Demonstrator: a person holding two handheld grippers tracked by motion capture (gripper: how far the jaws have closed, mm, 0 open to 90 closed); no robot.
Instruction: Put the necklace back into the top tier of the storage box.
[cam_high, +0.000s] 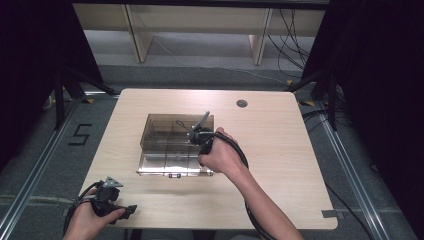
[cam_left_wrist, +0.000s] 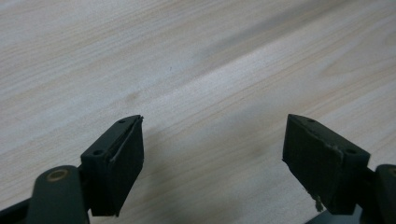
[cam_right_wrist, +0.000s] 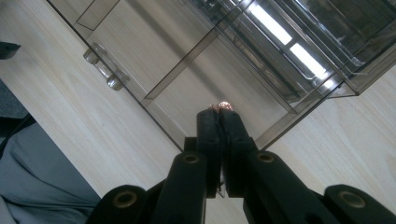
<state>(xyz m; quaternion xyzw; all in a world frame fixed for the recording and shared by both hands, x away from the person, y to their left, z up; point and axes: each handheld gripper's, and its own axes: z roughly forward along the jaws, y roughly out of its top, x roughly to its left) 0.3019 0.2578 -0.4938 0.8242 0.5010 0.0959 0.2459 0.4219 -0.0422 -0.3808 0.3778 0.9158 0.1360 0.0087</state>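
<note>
A smoky clear plastic box (cam_high: 170, 127) stands mid-table with its drawer (cam_high: 165, 167) pulled out toward me. The drawer (cam_right_wrist: 140, 37) has dividers and a clear handle (cam_right_wrist: 105, 70) on its front. My right gripper (cam_high: 196, 142) hangs over the drawer's right side. In the right gripper view, the right gripper (cam_right_wrist: 219, 111) is shut on a small copper-coloured thing (cam_right_wrist: 223, 105) that peeks out at the tips, above a drawer compartment. My left gripper (cam_high: 131, 209) rests low at the table's front left; seen from its own camera, the left gripper (cam_left_wrist: 212, 135) is open over bare wood.
The wooden table (cam_high: 280, 165) has a round cable hole (cam_high: 242, 103) at the back. Cables trail from both grippers. A shelf frame (cam_high: 200, 30) stands on the floor beyond the table, and black stands flank it.
</note>
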